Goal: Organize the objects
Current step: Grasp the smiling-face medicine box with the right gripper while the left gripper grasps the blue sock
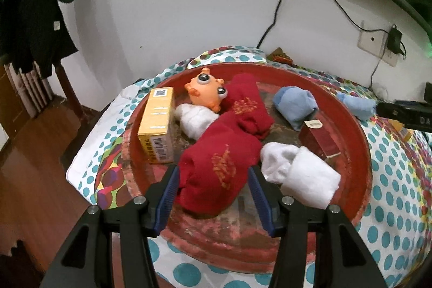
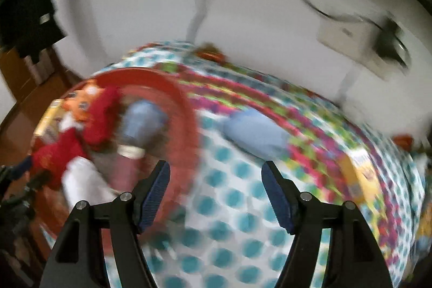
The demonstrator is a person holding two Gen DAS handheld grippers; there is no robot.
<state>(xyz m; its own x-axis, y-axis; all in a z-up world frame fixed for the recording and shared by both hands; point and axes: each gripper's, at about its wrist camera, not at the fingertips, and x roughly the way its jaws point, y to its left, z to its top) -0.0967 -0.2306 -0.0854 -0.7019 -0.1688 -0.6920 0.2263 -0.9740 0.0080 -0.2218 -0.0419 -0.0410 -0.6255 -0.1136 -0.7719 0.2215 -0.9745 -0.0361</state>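
Note:
A round red tray (image 1: 359,142) sits on a dotted cloth. In it lie two red socks (image 1: 216,169), two white socks (image 1: 305,174), a blue sock (image 1: 295,104), an orange toy (image 1: 206,91), a yellow box (image 1: 158,123) and a dark red box (image 1: 320,138). My left gripper (image 1: 214,180) is open, its fingers on either side of the near red sock. Another blue sock (image 2: 256,134) lies on the cloth outside the tray (image 2: 189,109). My right gripper (image 2: 216,180) is open and empty above the cloth, short of that sock. The right wrist view is blurred.
The table stands against a white wall with cables and a socket (image 1: 372,41). A yellow packet (image 2: 361,177) lies on the cloth at the right. Dark clothes (image 1: 35,4) hang at the left over a wooden floor (image 1: 32,153).

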